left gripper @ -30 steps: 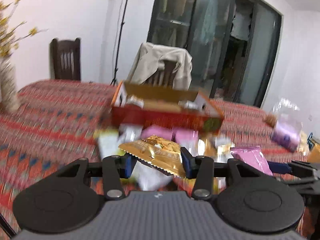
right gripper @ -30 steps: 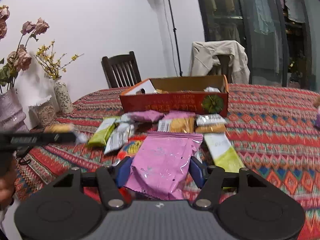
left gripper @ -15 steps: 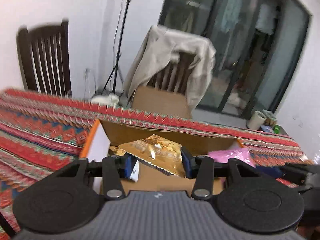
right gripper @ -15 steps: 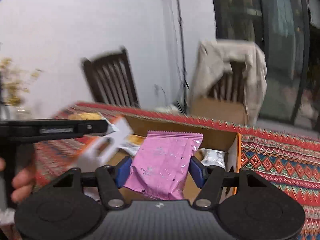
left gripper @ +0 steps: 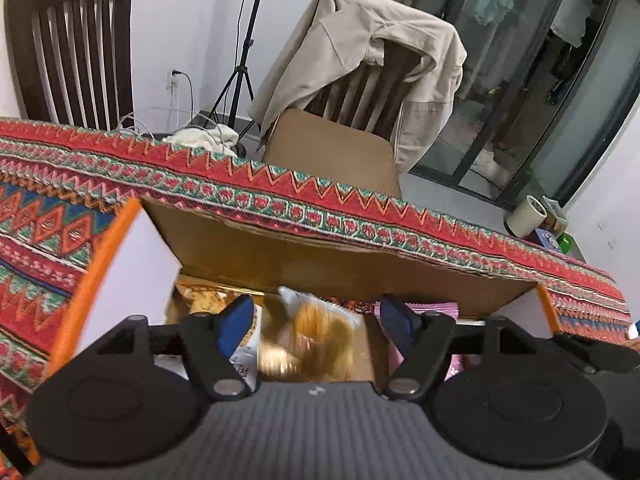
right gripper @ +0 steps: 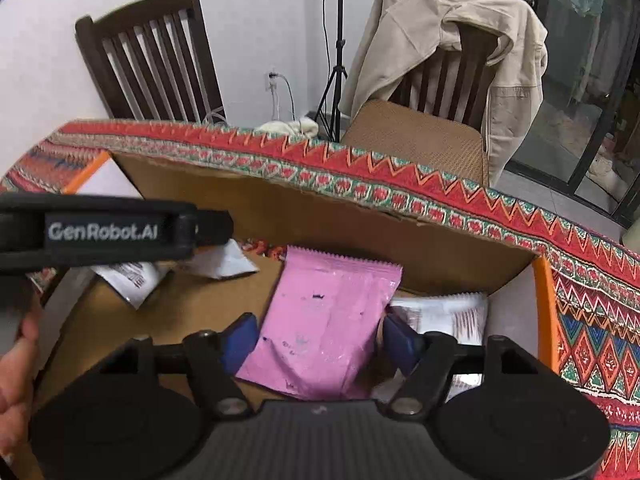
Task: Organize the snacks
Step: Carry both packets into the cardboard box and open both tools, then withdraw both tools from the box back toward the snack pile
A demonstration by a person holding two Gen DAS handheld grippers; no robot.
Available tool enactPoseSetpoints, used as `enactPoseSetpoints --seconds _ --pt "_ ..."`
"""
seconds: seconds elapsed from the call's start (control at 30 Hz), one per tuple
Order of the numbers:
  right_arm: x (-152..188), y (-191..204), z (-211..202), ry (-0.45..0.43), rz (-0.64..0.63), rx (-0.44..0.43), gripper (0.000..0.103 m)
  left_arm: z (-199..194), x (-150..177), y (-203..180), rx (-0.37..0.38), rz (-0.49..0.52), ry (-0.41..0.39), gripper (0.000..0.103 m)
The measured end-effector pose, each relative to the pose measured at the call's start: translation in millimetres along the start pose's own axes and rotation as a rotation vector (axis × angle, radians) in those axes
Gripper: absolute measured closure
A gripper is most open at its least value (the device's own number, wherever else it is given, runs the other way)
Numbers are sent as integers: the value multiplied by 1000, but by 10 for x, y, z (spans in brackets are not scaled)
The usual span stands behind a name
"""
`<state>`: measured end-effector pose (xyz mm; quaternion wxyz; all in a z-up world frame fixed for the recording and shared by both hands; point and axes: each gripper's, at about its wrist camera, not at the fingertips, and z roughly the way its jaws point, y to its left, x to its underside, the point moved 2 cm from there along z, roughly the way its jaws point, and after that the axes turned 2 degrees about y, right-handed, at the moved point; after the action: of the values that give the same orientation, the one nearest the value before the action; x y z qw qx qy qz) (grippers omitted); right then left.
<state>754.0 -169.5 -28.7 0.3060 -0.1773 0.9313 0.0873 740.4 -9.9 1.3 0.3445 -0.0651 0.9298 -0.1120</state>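
Left gripper: matte black body, ribbed grey top plate, two round discs, silver pivot screws, blue pads. Right gripper: identical build. White "GenRobot.AI" lettering on left unit's side. Bare hand, no sleeve visible.

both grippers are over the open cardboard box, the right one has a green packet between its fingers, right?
Not quite: the packet between the right gripper's fingers is pink, not green, as the right wrist view shows. Its jaws have just been opening. Both grippers are indeed over the open cardboard box.
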Motion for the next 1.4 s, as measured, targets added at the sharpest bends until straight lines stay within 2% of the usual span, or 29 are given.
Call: enactPoseSetpoints --seconds 0.13,0.23,0.3,0.4,0.47,0.57,0.6,0.7,0.83,0.93,1.13,1.23,1.3,1.4 --pt "-56 -63 -384 -62 33 -10 32 -452 -31 -44 -6 51 -49 30" --pt "-59 -129 -825 -122 56 -12 32 -926 -16 -123 0 121 -96 27" --pt "6 -162 -1160 -173 77 -23 28 -1276 62 -167 0 173 -130 24" --pt "185 -191 -1655 -257 125 -47 24 -1854 326 -170 9 247 -211 15" --pt "367 -164 -1976 -302 134 -48 23 -2276 647 -131 23 305 -290 5" --pt "768 -45 -2473 -387 116 -41 19 -2832 1166 -27 18 337 -358 4" --pt "946 4 -2641 -426 107 -46 13 -3009 1348 12 16 340 -377 3" --pt "1520 183 -3036 -505 106 -60 11 -3543 1977 129 25 347 -476 0" --pt "2298 424 -3405 -561 64 -85 8 -3992 2824 257 -44 311 -574 0" --pt "2888 564 -3532 -583 59 -76 0 -4171 3386 353 -81 247 -618 0" --pt "4062 743 -3500 -578 49 38 0 -4257 4273 536 -68 196 -598 0" --pt "4394 869 -3398 -533 13 118 0 -4193 4564 547 -67 178 -541 0" --pt "4560 938 -3370 -530 0 149 0 -4142 4702 529 -72 206 -506 0" --pt "4720 1004 -3307 -545 -3 117 0 -4068 4760 443 -121 257 -504 0"
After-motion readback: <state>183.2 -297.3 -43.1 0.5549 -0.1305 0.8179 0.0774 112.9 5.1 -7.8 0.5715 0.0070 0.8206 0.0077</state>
